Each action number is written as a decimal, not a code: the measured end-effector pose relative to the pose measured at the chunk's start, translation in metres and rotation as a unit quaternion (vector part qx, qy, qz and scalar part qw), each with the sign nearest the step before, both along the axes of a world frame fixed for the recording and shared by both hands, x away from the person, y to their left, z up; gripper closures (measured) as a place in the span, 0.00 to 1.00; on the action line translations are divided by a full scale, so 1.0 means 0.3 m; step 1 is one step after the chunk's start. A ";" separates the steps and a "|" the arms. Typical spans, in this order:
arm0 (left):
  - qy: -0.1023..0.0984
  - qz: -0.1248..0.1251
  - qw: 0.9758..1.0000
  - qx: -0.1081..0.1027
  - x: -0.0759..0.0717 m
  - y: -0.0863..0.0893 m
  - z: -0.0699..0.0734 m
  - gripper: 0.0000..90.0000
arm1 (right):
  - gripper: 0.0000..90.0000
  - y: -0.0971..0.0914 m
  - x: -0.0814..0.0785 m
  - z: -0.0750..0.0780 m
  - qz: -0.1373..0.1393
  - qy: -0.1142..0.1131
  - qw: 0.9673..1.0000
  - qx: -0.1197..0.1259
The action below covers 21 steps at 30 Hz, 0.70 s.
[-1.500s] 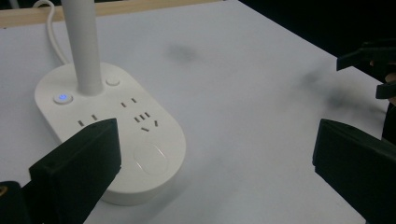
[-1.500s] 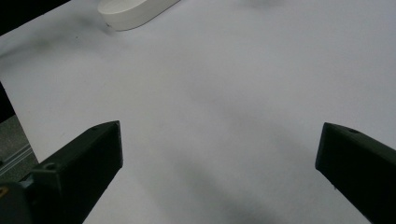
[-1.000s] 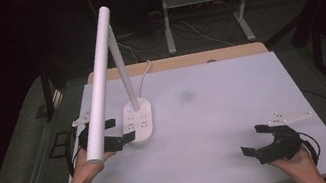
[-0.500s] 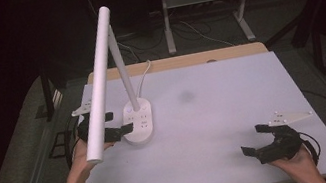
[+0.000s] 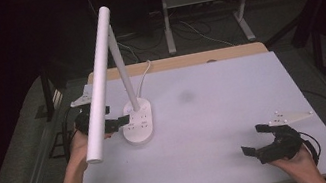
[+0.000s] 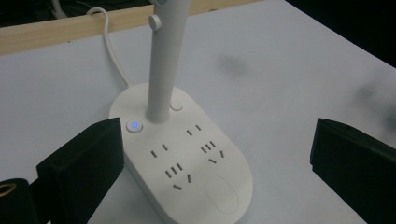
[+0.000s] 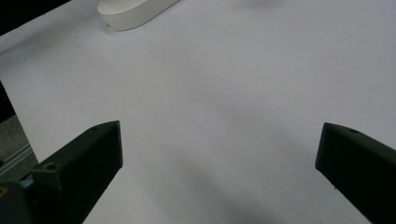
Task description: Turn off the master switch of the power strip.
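At the table's [image 5: 215, 112] left side stands the lamp [image 5: 137, 121], white, oval base flat on the white top, stem rising from its far end, long tube head slanting toward me. Cord [image 6: 109, 44] runs off the base to the far wooden edge. My left gripper [image 5: 115, 124] sits just beside the base, jaws open and wide apart, one jaw close by the base's edge; I can't tell if it touches. In the left gripper view a small button [image 6: 134, 125] glows blue beside the stem, sockets in front of it. My right gripper [image 5: 256, 143] hovers near the front right corner, well apart from the lamp, jaws open, nothing between them.
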<state>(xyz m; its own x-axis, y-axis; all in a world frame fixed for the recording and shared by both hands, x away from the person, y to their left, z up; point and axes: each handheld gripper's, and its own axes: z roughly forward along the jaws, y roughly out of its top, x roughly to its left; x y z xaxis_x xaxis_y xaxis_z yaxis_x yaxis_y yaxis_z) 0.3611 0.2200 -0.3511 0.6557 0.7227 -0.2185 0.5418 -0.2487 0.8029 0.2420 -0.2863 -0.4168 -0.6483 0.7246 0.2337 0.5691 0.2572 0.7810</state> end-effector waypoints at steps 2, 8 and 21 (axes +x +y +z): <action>-0.001 0.002 1.000 0.003 0.012 0.006 -0.001 0.02 | 0.00 0.000 0.000 0.000 0.000 0.000 1.000 0.000; -0.002 0.010 1.000 0.007 0.045 0.019 -0.007 0.03 | 0.00 -0.002 0.000 0.000 0.000 0.001 1.000 0.000; 0.004 0.020 1.000 0.017 0.095 0.034 -0.007 0.07 | 0.00 -0.007 0.000 0.000 -0.002 0.001 1.000 0.001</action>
